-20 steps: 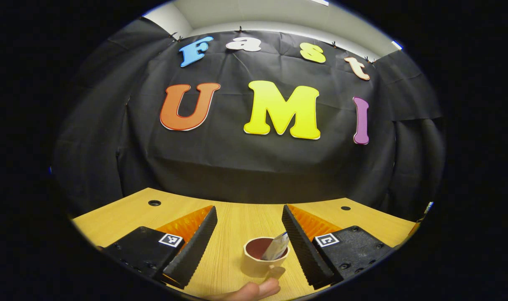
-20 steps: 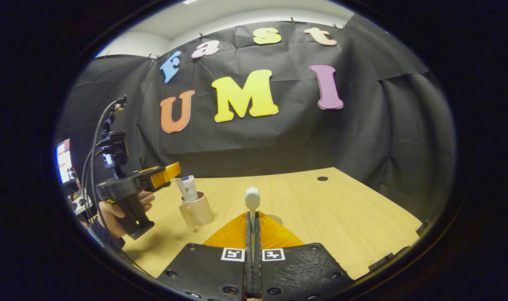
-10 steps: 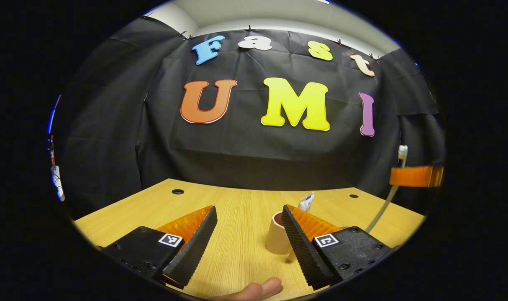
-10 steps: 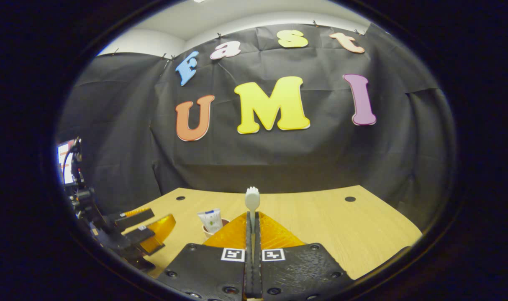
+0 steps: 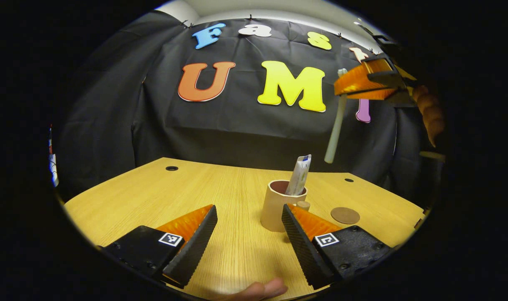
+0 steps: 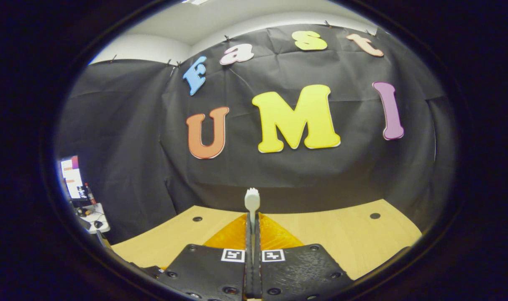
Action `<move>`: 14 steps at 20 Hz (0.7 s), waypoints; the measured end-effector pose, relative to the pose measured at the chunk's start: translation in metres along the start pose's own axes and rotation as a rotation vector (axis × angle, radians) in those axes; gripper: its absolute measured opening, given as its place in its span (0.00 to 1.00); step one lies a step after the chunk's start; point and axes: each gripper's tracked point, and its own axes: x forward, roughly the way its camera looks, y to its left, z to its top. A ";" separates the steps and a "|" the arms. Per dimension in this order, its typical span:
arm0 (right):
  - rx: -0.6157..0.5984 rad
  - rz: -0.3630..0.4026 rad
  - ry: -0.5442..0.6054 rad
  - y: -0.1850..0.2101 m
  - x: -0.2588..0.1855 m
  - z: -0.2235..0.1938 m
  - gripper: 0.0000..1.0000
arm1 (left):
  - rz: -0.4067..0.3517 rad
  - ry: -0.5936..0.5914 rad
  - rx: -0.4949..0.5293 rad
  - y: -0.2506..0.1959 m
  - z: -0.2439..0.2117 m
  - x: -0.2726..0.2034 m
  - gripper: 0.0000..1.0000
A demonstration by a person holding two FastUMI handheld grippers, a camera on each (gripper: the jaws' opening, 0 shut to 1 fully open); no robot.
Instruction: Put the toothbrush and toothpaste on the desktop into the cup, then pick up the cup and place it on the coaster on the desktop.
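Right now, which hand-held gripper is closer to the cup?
Left. The left hand-held gripper sits low at the cup, one finger right beside it. The right hand-held gripper is up high, holding the toothbrush above and off to the side.

Cup (image 5: 275, 209) hides the toothpaste's (image 5: 299, 180) lower end.

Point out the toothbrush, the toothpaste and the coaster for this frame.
toothbrush (image 5: 334, 125): left gripper view, on the handle hanging below the right gripper.
toothpaste (image 5: 300, 175): left gripper view, on the tube's body above the cup's rim.
coaster (image 5: 345, 215): left gripper view, on the middle of its top face.
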 end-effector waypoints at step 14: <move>-0.020 0.028 0.125 0.030 0.062 -0.071 0.00 | 0.019 -0.021 0.046 0.023 -0.001 -0.008 0.98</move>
